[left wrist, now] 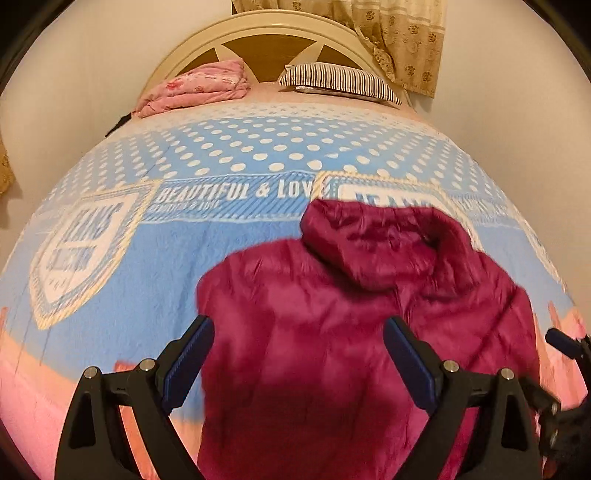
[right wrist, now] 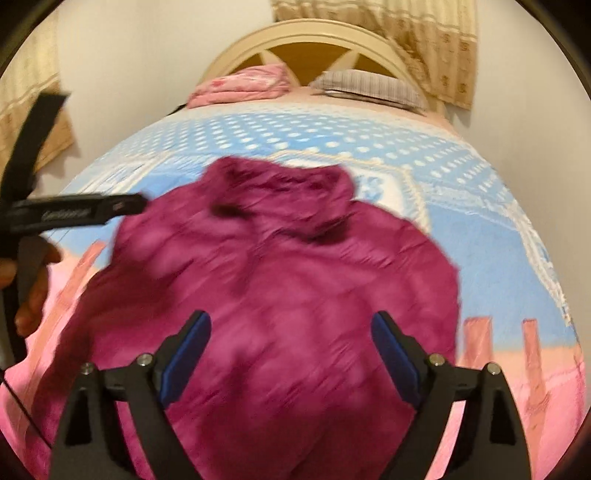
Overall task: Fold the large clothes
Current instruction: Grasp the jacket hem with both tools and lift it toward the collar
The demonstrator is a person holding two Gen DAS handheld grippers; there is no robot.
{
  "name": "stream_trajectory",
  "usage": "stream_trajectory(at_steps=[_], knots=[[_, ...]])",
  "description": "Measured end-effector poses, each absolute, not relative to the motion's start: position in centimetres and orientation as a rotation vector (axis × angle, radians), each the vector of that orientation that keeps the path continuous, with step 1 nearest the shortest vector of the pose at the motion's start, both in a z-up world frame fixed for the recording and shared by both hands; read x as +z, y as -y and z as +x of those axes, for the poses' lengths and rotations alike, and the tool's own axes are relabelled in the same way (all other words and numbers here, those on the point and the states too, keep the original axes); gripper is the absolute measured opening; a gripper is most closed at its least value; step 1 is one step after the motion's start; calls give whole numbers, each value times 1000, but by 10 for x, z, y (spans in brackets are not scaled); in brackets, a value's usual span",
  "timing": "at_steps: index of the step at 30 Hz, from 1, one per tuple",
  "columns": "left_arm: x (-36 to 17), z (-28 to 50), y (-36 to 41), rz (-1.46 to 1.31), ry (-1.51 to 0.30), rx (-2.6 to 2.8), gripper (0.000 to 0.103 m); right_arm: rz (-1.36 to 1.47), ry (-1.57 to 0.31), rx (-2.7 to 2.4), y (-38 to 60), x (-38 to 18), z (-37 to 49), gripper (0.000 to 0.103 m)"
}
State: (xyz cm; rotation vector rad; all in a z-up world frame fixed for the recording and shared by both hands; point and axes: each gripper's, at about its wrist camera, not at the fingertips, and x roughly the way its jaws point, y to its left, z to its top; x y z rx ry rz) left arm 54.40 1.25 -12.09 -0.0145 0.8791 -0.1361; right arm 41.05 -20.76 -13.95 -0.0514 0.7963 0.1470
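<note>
A magenta hooded jacket (left wrist: 332, 314) lies spread on the bed, hood (left wrist: 384, 236) toward the headboard. My left gripper (left wrist: 297, 328) is open and empty, hovering over the jacket's lower left part. In the right wrist view the jacket (right wrist: 280, 280) is blurred, and my right gripper (right wrist: 291, 325) is open and empty above its lower middle. The left gripper (right wrist: 125, 206) shows at the left of the right wrist view, beside the jacket's left shoulder. The right gripper's finger (left wrist: 565, 343) shows at the right edge of the left wrist view.
The bed has a blue, white-dotted and pink blanket (left wrist: 147, 266). A folded pink quilt (left wrist: 195, 88) and a striped pillow (left wrist: 340, 79) lie by the cream headboard (left wrist: 273, 29). A patterned curtain (left wrist: 402, 40) hangs at the back right.
</note>
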Motion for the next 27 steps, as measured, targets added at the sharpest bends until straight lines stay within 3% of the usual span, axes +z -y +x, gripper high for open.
stream_trajectory(at_steps=[7,13,16,17,18,20,22,24,27], knots=[[-138,622,5,21,-912,-129,93,31,-806,92,260,-131,505,91],[-164,667,14,50,-942,-130,93,-63,-863,91,262,-144,571,90],[-165,670,15,34,-917,-174,92,-109,-888,99,261,-152,595,78],[-166,669,17,37,-908,-195,85,-116,-900,100,262,-155,600,74],[-168,669,19,42,-913,-222,79,-119,-915,101,263,-158,605,62],[-173,670,22,51,-941,-253,42,-109,-949,115,267,-164,611,43],[-175,668,21,46,-946,-258,23,-103,-956,120,270,-167,610,30],[-173,662,16,42,-919,-253,14,-96,-940,129,274,-165,601,17],[-165,649,8,15,-877,-249,11,-121,-903,126,276,-161,587,13]])
